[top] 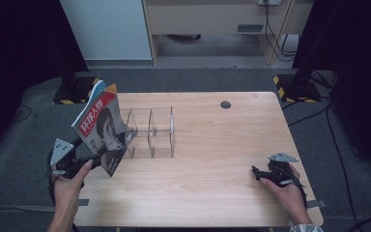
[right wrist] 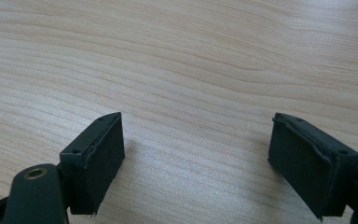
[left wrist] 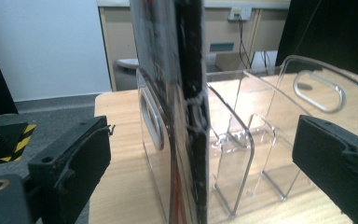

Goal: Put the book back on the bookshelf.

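1. Now the magazine (top: pixel 101 130) stands in the clear rack (top: pixel 149 131) near the counter's left edge.
2. Left tool (left wrist: pixel 200 158) spread wide: withdraw straight back.
3. Right tool (right wrist: pixel 196 163) rests wide open.

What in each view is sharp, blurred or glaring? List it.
High view: even, soft light, the magazine cover readable, the clear acrylic rack faint against the table. Left gripper view: magazine edge close and blurred, rack rims catching highlights. Right gripper view: wood grain sharp, soft shadows beside the right gripper fingers.
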A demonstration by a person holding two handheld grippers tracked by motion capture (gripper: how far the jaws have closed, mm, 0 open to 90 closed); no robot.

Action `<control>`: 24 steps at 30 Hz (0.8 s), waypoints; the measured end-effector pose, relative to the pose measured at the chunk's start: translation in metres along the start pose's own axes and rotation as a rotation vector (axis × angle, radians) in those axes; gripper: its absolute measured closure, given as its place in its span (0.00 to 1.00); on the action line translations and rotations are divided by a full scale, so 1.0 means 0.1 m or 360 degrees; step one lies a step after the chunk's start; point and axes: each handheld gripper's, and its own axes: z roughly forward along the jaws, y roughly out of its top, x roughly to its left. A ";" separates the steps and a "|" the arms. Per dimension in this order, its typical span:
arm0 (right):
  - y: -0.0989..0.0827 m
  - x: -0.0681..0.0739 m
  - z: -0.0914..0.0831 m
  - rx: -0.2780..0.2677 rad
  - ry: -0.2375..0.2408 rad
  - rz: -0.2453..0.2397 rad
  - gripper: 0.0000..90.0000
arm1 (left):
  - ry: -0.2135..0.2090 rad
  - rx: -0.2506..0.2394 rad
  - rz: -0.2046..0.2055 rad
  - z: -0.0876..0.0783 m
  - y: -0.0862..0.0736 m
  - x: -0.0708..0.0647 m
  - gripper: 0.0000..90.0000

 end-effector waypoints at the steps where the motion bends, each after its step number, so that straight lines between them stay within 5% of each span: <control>1: 0.00 0.00 0.00 0.0000 0.0000 0.0000 0.21 | -0.0005 0.0006 0.0003 -0.01 -0.01 0.00 0.04; 24: 0.00 0.00 0.00 0.0000 0.0001 -0.0002 0.21 | -0.0066 0.0133 0.0001 -0.08 -0.22 -0.01 0.06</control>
